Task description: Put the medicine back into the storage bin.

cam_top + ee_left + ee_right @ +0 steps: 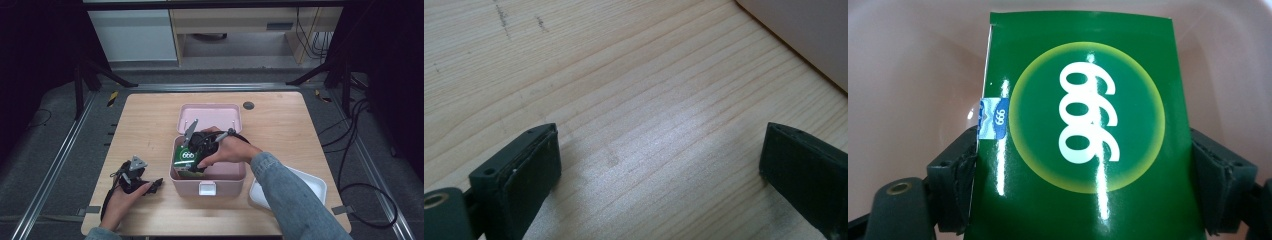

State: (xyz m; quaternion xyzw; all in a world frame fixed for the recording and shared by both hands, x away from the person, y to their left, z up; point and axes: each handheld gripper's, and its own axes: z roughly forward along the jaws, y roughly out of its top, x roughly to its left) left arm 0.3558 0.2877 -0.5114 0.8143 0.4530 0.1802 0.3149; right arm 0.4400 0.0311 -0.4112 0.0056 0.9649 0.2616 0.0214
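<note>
A green box (1083, 130) with a yellow disc and white "999" print sits between the jaws of my right gripper (1083, 175), which press on its two sides. In the high view the right gripper (192, 152) holds that green box (186, 159) inside the open pink case (235, 172), at its left end. The case lid (210, 116) stands back behind it. My left gripper (150, 186) rests on the wooden table (145, 125) left of the case. In its own view the left gripper (659, 165) is open over bare wood, nothing between the jaws.
A white tray (312, 182) lies at the table's front right, partly under the right sleeve. A dark round grommet (248, 105) sits near the far edge. The pink case's corner (804, 35) shows close to the open left jaws. Cables trail on the floor to the right.
</note>
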